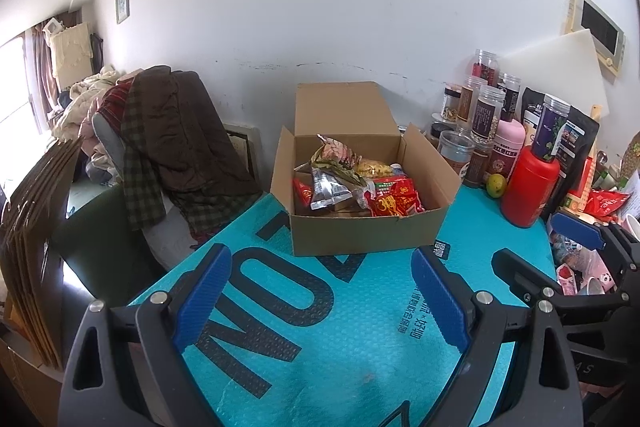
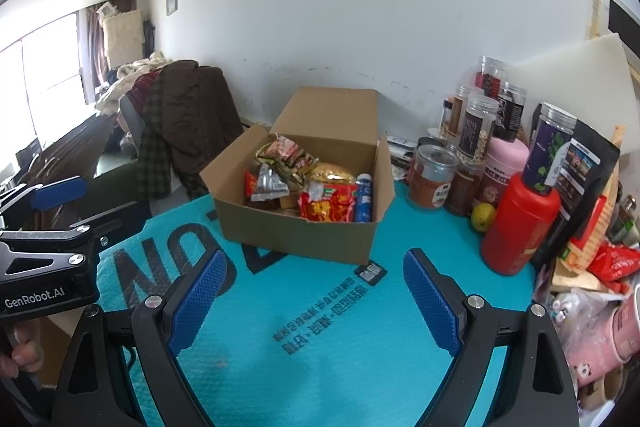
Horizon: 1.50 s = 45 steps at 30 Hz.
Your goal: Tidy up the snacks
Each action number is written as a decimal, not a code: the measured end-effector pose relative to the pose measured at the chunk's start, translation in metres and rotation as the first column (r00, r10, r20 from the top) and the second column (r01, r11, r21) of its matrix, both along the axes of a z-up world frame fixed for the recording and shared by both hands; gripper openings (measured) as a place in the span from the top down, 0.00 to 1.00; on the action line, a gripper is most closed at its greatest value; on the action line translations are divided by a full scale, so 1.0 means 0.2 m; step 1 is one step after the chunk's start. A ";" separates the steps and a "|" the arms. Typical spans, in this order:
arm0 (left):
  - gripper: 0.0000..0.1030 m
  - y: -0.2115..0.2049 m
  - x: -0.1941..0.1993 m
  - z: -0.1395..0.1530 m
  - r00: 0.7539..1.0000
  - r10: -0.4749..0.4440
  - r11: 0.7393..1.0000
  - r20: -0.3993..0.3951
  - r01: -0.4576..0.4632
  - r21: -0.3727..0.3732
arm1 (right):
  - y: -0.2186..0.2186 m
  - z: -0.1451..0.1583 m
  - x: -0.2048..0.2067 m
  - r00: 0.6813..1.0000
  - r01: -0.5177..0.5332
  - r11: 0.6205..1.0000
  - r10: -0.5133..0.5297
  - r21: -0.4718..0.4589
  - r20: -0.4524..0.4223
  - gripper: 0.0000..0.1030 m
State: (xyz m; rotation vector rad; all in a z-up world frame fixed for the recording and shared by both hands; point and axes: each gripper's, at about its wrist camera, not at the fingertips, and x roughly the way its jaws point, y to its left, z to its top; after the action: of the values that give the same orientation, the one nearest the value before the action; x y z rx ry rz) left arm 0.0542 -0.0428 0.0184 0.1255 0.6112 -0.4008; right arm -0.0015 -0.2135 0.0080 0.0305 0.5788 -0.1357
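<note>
Both grippers hang above the near part of the surface with nothing between their blue pads: your left gripper (image 1: 322,267) has its jaws spread wide, and your right gripper (image 2: 316,271) is spread just as wide. Neither touches the cardboard box (image 1: 362,231), which sits open on the turquoise mat (image 1: 320,347) toward the wall, its lid flap standing upright at the back. Inside the box, the snacks lie in a loose heap: a red packet (image 1: 394,201) against the front wall, a silver packet (image 1: 328,189) to its left, a brown-and-gold packet (image 1: 336,157) on top, and a yellow packet (image 1: 374,169) behind. From the right wrist view, a blue-and-white tube (image 2: 364,201) lies along the box's right wall. To the right of the box stand 1 red bottle (image 1: 530,187), a pink bottle (image 1: 508,147) and several clear jars (image 1: 486,113); a green fruit (image 1: 496,185) rests on the mat between the red bottle and the jars. Left of the surface, a brown jacket (image 1: 180,131) is draped over a chair.
</note>
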 end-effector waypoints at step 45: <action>0.10 -0.09 -0.02 -0.04 1.000 0.014 0.997 -0.009 -0.013 0.076 | -0.13 -0.06 -0.03 0.996 0.080 0.997 -0.079 0.015 -0.041 0.11</action>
State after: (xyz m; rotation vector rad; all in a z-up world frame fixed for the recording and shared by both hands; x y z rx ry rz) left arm 0.0494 -0.0601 0.0104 0.1920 0.6365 -0.3656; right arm -0.0074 -0.2395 -0.0050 0.0672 0.6191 -0.2096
